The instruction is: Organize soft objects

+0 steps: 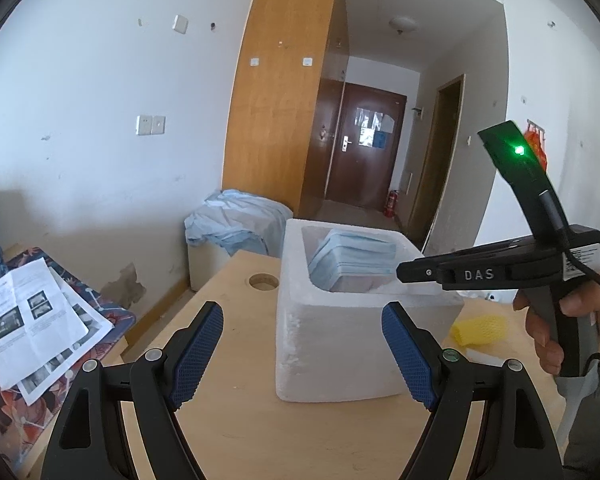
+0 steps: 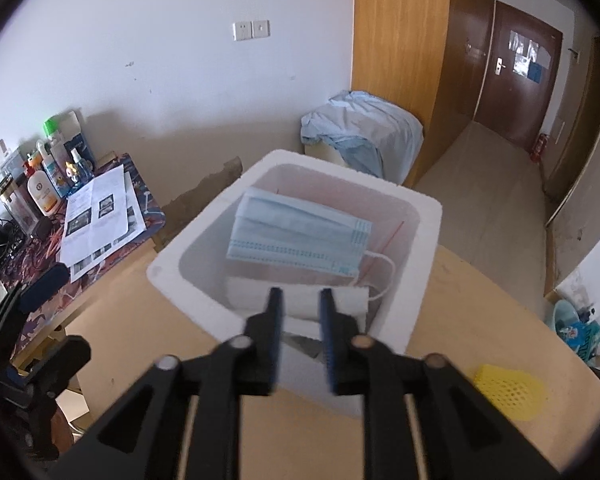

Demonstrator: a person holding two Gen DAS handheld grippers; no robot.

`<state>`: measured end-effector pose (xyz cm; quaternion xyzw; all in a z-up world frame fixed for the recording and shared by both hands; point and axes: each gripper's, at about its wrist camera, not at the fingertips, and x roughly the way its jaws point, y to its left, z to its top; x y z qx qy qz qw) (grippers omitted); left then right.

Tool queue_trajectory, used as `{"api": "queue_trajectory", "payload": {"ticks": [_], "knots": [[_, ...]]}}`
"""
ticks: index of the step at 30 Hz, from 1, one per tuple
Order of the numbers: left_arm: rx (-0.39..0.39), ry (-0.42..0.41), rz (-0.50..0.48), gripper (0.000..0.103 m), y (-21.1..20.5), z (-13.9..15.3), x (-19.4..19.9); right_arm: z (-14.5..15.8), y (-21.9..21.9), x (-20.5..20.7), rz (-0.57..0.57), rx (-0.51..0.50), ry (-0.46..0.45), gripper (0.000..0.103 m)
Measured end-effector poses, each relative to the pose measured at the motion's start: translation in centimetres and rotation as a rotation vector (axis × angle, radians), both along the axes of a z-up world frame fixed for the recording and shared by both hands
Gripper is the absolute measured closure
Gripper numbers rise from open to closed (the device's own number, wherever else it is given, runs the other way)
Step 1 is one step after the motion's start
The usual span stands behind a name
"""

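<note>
Face masks [image 2: 296, 240] lie stacked inside the foam box [image 2: 424, 248] on the counter [image 2: 140, 344].
Your right tool [image 2: 300, 304] hovers over the box's near rim, parted and empty; your left tool [image 1: 302, 336] stands wide before the box, gripping nothing; a yellow mesh sleeve [image 2: 508, 396] lies right of the box.

Matt white foam box [image 2: 424, 232], wooden table [image 2: 140, 308]

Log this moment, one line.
masks: in foam box | right gripper: open over box | left gripper: open, empty | yellow net: on table
</note>
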<state>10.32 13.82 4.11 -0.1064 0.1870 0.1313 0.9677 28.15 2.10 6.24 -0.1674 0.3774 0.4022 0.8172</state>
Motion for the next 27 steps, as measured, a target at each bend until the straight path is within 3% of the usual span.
{"api": "queue_trajectory", "payload": {"ticks": [3, 10, 18, 27], "knots": [[-0.003, -0.003, -0.006, 0.021, -0.1, 0.0, 0.0, 0.6, -0.8, -0.4, -0.008, 0.045, -0.015, 0.038], [-0.005, 0.01, -0.057, 0.021, -1.7, -0.1, 0.5, 1.9, -3.9, -0.8, -0.047, 0.101, -0.036, 0.037], [-0.013, 0.029, -0.228, 0.021, -6.4, -0.5, 2.0, 1.9, -9.8, -0.6, -0.189, 0.117, -0.049, 0.037], [-0.053, 0.039, -0.359, 0.021, -10.4, -0.6, 3.3, 1.3, -17.3, -3.7, -0.319, 0.108, -0.084, 0.037]]}}
